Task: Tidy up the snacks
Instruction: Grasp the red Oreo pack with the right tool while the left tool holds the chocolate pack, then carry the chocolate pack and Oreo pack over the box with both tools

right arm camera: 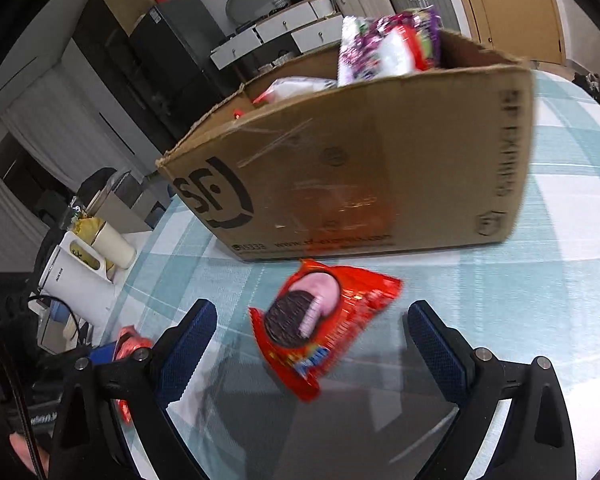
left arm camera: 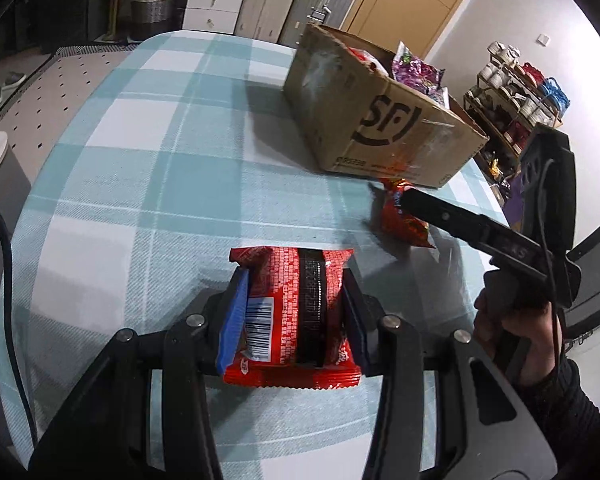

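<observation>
Clamped in the left tongs (left arm camera: 292,312), a red snack packet (left arm camera: 296,308) hangs over the counter (left arm camera: 148,168); lift it clear of the cardboard box (left arm camera: 376,120) rim. Right tongs (right arm camera: 312,340), wide, should straddle the cookie packet (right arm camera: 320,324) squarely.

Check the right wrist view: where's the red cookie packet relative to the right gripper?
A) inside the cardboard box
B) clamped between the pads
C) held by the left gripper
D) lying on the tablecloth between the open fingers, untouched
D: the red cookie packet lies flat on the checked tablecloth in front of the cardboard box, and the right gripper has its jaws spread wide to either side, clear of the packet.
</observation>
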`<action>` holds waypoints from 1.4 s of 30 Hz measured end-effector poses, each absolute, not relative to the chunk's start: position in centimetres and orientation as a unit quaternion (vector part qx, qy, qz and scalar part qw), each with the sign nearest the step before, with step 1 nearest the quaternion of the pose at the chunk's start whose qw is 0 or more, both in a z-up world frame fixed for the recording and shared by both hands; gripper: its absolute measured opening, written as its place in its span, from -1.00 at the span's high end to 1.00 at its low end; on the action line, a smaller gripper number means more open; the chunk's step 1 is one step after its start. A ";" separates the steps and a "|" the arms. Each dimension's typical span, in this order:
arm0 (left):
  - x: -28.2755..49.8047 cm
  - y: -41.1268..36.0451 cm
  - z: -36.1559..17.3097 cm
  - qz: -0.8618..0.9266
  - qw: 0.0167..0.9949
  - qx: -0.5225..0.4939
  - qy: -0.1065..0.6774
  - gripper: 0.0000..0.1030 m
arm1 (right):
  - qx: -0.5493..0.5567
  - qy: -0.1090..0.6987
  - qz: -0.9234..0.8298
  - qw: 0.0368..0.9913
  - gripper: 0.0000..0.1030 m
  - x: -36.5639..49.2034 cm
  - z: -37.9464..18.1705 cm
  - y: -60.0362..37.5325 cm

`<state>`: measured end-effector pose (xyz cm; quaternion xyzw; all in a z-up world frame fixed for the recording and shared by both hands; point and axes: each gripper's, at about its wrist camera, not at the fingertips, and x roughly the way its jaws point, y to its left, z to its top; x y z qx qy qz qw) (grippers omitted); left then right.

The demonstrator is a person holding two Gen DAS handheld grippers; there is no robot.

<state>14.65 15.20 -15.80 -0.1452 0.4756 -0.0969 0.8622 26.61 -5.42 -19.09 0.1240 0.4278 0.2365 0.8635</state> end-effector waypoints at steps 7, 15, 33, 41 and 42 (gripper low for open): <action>14.2 15.9 -15.8 -0.094 0.860 -0.158 0.475 0.20 | 0.088 0.425 0.208 0.876 -0.60 26.9 -19.2 -3.0; 14.0 15.4 -15.5 -0.099 0.861 -0.161 0.472 0.20 | 0.055 0.419 0.196 0.885 0.09 26.3 -19.5 -2.4; 13.6 13.7 -14.0 -0.105 0.867 -0.142 0.466 0.20 | 0.087 0.400 0.226 0.884 0.10 22.4 -18.5 -6.9; 14.9 12.4 -11.9 -0.116 0.875 -0.119 0.454 0.20 | 0.106 0.382 0.232 0.888 0.10 20.7 -16.2 -9.6; 15.2 12.3 -11.2 -0.113 0.879 -0.119 0.447 0.20 | 0.109 0.378 0.234 0.889 0.10 20.5 -15.6 -10.0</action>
